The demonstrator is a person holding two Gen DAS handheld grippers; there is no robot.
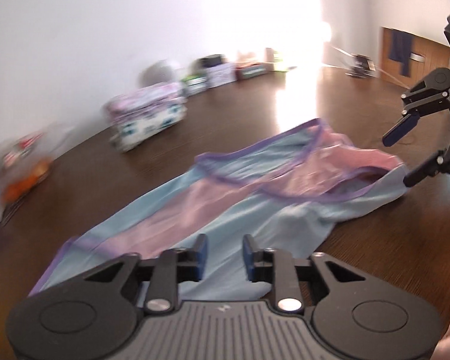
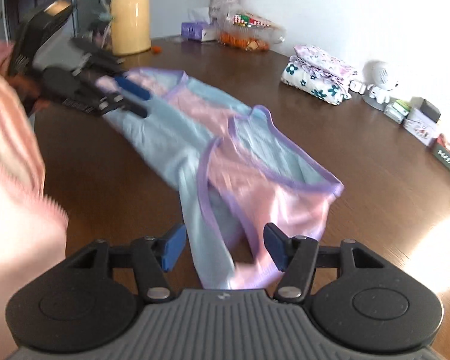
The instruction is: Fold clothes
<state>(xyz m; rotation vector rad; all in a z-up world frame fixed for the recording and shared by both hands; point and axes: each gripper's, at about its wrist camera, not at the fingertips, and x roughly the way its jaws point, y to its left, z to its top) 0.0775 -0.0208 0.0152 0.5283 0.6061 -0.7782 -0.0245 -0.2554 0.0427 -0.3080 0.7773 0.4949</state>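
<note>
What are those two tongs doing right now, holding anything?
Left tongs: open, poised over one end of the blue-and-pink garment, gripping nothing.
Right tongs: open over the other end, gripping nothing.

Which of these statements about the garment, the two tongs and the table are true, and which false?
1. The garment is blue and pink with purple trim. True.
2. It is already folded into a neat square. False: it lies spread lengthwise, rumpled, on the dark wooden table.
3. The left tongs are open. True: the blue pads stand apart over the cloth.
4. The right tongs are shut on the cloth. False: they are open, one end of the garment between the pads.
5. A folded floral cloth lies on the table. True.
6. The yellow jug lies tipped over. False: it stands upright.
</note>
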